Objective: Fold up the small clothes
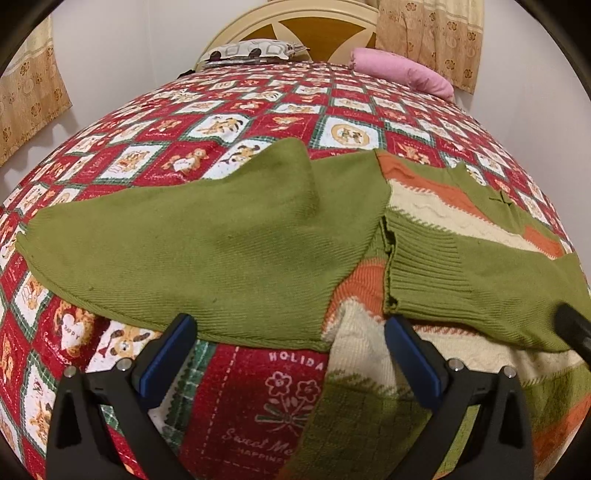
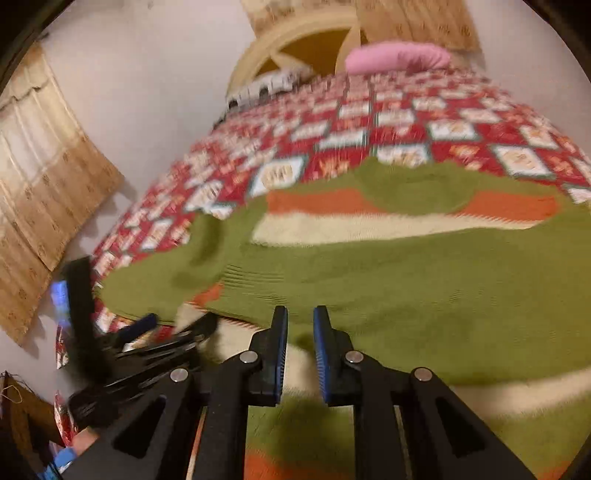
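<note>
Red patchwork bedspread (image 1: 236, 122) carries green sweater (image 1: 207, 254) below cream headboard (image 1: 295, 22).

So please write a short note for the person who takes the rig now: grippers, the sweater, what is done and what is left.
Left gripper: open, empty, at the near edge of the sweater.
Right gripper: fingers a little apart, nothing between them, low over the sweater; that view is blurred.
The sweater, green with orange and cream stripes, lies on the bedspread. Both sleeves are folded across the body.
Left: fold the body up, probably from the near hem, then smooth it.
</note>
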Available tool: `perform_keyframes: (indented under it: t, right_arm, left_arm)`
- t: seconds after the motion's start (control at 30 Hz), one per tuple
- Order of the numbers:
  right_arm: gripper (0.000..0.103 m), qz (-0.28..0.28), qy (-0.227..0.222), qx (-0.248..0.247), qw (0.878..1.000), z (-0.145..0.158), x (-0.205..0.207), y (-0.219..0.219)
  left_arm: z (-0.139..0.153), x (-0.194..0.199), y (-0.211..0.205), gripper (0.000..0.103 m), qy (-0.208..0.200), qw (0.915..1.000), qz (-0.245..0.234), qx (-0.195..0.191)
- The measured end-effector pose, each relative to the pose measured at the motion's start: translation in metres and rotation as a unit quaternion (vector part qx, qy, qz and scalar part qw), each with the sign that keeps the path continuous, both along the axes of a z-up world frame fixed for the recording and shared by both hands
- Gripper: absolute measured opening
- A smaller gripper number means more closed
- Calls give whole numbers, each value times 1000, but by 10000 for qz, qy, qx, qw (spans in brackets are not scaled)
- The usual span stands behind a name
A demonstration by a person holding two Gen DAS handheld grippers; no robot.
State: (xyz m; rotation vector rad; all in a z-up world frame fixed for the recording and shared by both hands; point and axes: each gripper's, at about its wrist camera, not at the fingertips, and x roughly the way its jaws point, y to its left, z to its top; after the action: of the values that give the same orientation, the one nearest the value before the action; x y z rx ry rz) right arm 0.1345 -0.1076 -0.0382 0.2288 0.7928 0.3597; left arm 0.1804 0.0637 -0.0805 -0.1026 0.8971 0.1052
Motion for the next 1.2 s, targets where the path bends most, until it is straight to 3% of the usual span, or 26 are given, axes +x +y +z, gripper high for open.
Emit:
perform_keyframes:
  t: [0.1, 0.17, 0.3, 0.4, 0.53, 0.63, 0.77, 0.83, 0.93, 1.03, 1.07, 1.2]
  right_arm:
    - [27, -301, -273, -560, 9976, 5, -36, -8]
    - [42, -639, -422, -953, 9925, 0, -57, -19]
    - [44, -951, -257, -1040, 9897, -18, -68, -43]
    - [44, -1073, 138, -801, 9909, -34, -60, -57]
    - [44, -1137, 162, -476, 9922, -36, -63, -70]
    - [44, -1119, 157, -470, 9925, -37, -64, -67]
    - [44, -1122, 158, -450, 9925, -37, -64, -67]
    - [44, -1123, 164, -447, 9925, -38, -64, -67]
    - [44, -1125, 170, -499, 9923, -38, -63, -64]
    - [44, -1121, 177, -549, 9920, -38, -62, -63]
    - [44, -1121, 184, -561, 9919, -38, -62, -63]
    - [48, -1082, 218, -575, 9922, -39, -61, -62]
  left_arm:
    - [0, 0, 1, 103, 4, 10000, -1, 1]
    - [0, 0, 1, 103, 10, 10000, -1, 0]
    - [-1, -1, 2, 103, 23, 10000, -6, -13]
    - [-1, -4, 2, 103, 126, 9999, -65, -31]
    - [9, -26, 21, 103, -3, 9991, -120, -400]
    - [23, -45, 64, 103, -375, 9969, 492, -479]
    - [44, -51, 149, 103, -845, 9823, 1606, -468]
    - [46, -43, 186, 102, -836, 9743, 2031, -498]
    - [35, -23, 236, 89, -528, 9623, 2610, -549]
    - [8, -12, 277, 73, -92, 9484, 3010, -992]
    - [3, -12, 285, 73, -164, 9447, 3081, -1108]
    - [3, -5, 276, 73, -399, 9524, 2921, -778]
